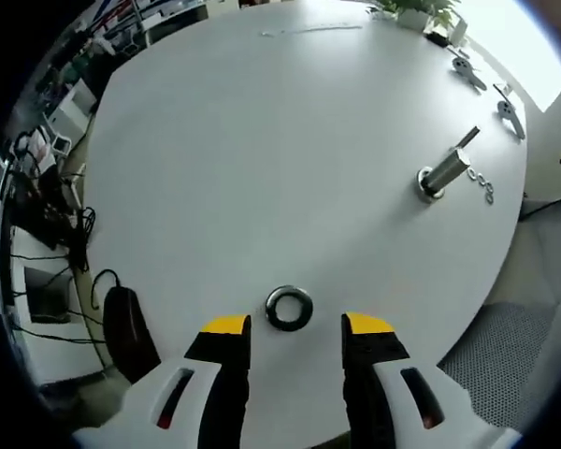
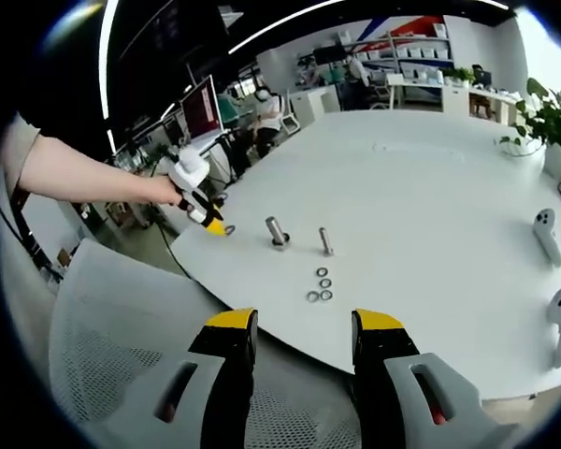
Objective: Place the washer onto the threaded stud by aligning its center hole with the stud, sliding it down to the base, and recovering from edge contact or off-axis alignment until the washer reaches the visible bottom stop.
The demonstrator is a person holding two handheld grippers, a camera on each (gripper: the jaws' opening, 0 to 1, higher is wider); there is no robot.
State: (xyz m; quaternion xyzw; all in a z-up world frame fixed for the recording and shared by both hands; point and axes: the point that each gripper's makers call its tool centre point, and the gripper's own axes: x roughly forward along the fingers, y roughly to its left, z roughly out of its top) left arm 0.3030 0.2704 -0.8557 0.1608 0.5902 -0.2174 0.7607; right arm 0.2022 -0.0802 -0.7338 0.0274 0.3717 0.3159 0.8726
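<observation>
In the left gripper view the left gripper [image 1: 287, 327] hangs low over the near edge of the round white worktop [image 1: 262, 159], its yellow-tipped fingers [image 1: 226, 325] spread wide with nothing between them. The washer [image 1: 289, 309] lies flat on the worktop just beyond the fingertips, in line with the gap and touching neither finger. Far to the right a thick metal post [image 1: 444, 173] stands on the worktop, with the thin threaded stud [image 1: 467, 137] just behind it; the stud's base is partly hidden by the post. A short row of spare washers [image 1: 484, 185] lies beside them, too small to count here. Two white controllers [image 1: 510, 116] lie near the far edge.

In the right gripper view the right gripper [image 2: 301, 323] is held off the worktop over a mesh chair back [image 2: 131, 318], fingers apart and empty. The person's bare forearm [image 2: 84, 173] reaches in from the left, holding the left gripper at the worktop edge.
</observation>
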